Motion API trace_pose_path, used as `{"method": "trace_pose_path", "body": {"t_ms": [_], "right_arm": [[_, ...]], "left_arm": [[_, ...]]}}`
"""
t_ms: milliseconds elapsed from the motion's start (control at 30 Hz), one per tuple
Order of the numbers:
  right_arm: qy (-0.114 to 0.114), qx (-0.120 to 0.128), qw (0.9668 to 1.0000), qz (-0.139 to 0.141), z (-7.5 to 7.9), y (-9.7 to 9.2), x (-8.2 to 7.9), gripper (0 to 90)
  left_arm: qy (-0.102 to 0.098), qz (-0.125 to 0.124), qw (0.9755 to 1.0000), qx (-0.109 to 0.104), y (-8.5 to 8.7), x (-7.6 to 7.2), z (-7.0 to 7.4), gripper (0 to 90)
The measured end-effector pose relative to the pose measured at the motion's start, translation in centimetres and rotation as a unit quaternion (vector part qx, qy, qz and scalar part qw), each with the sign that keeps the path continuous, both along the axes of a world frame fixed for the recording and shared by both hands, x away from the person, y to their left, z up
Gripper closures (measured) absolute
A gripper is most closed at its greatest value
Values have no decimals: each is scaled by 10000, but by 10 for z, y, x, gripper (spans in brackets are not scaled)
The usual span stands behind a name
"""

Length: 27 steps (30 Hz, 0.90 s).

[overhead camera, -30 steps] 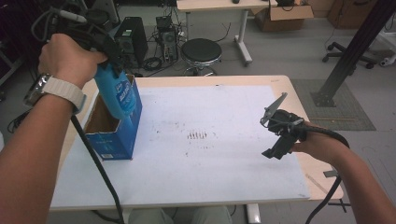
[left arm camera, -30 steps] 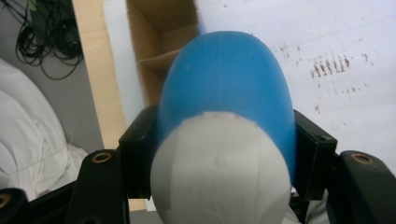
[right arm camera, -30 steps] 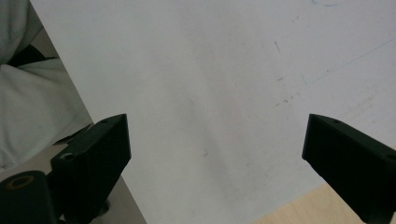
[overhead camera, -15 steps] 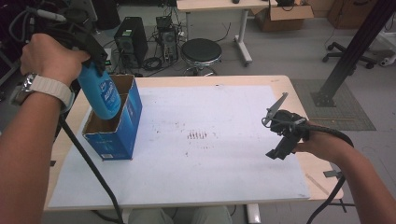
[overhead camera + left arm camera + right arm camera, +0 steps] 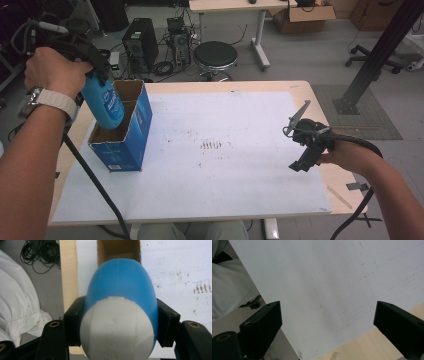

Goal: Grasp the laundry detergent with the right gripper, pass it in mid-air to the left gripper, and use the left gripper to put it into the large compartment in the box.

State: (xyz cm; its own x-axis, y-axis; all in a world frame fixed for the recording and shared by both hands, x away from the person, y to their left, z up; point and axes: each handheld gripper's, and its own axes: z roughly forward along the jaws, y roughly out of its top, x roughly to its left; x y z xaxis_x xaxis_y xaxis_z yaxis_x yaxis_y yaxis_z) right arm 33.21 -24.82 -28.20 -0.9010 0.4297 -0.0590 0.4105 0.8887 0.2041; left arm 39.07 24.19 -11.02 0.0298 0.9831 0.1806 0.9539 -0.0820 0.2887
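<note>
A blue bottle [image 5: 105, 104] with a white cap [image 5: 117, 330] hangs upright, and my left gripper [image 5: 91, 70] is shut on its upper part. Its lower end dips toward the near compartment of a blue cardboard box [image 5: 129, 142] that stands open-topped at the table's left. In the left gripper view both black jaws press the sides of the bottle [image 5: 120, 287], with the box's brown inside [image 5: 117, 250] beyond it. My right gripper [image 5: 300, 164] hovers near the table's right edge, open. Nothing lies between its jaws [image 5: 327, 322], just the white sheet [image 5: 324, 277].
A white sheet [image 5: 225, 165] with faint dark marks covers most of the wooden table [image 5: 345, 187]. Behind the table stand a black stool [image 5: 215, 56], computer cases [image 5: 141, 44] and cables on the floor. A black post [image 5: 372, 62] rises at the right.
My left hand has carried the bottle to the left and a little down, over the box's near compartment. The right gripper has stayed where it was.
</note>
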Motion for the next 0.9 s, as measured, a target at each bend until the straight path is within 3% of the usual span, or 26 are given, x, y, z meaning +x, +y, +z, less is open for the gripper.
{"method": "trace_pose_path", "body": {"t_ms": [267, 900], "right_arm": [[29, -16, 10000, 12, -2, 2, 2, 79], [101, -20, 9999, -116, -9, -3, 3, 79]], "left_arm": [[-42, 12, 10000, -29, 6, 6, -25, 385], [6, -176, 9998, 14, 15, 17, -112, 386]]}}
